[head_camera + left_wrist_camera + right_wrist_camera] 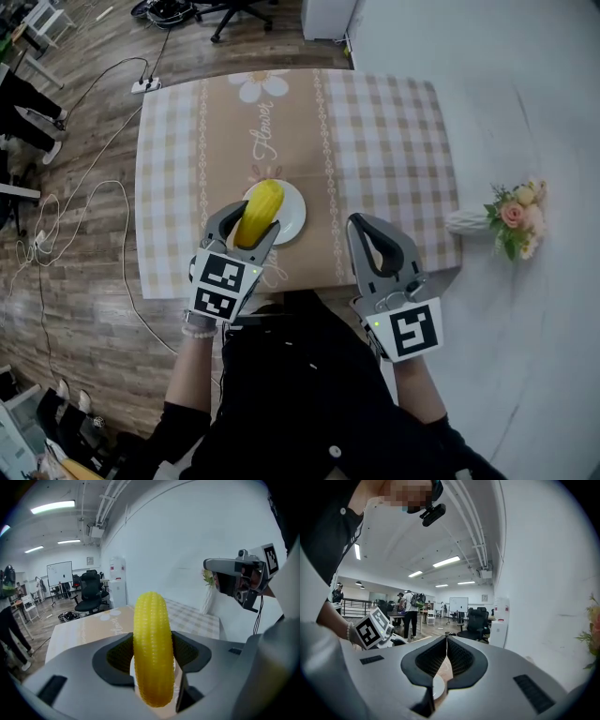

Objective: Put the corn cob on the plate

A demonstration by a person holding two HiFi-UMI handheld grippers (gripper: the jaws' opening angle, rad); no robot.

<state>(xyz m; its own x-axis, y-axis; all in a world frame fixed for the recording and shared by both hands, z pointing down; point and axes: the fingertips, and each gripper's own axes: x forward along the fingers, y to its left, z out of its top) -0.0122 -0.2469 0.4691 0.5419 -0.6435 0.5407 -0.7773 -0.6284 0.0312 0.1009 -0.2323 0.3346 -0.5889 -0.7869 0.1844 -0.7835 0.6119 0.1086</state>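
A yellow corn cob (260,212) sits clamped between the jaws of the left gripper (249,221), just left of centre in the head view. There it overlaps a small white plate (293,221). Whether the cob touches the plate cannot be told from any view. In the left gripper view the cob (151,634) fills the lower centre of the frame. It stands on end, with the dark jaw pads pressed to both of its sides and its rounded tip rising clear above them.

The right gripper (362,223) is at lower right of centre in the head view, beside the plate and apart from it. Its own view shows the jaws (446,640) drawn together until the tips meet, with nothing between them.

Plate and grippers lie over a table covered by a beige checked cloth (394,141) with a daisy print along its middle band. A white vase of pink and cream flowers (511,217) stands at the cloth's right edge. White cables (56,234) trail across the wooden floor along the left side of the head view. In the left gripper view, a black office chair (89,596) and a whiteboard (59,573) stand at middle left.
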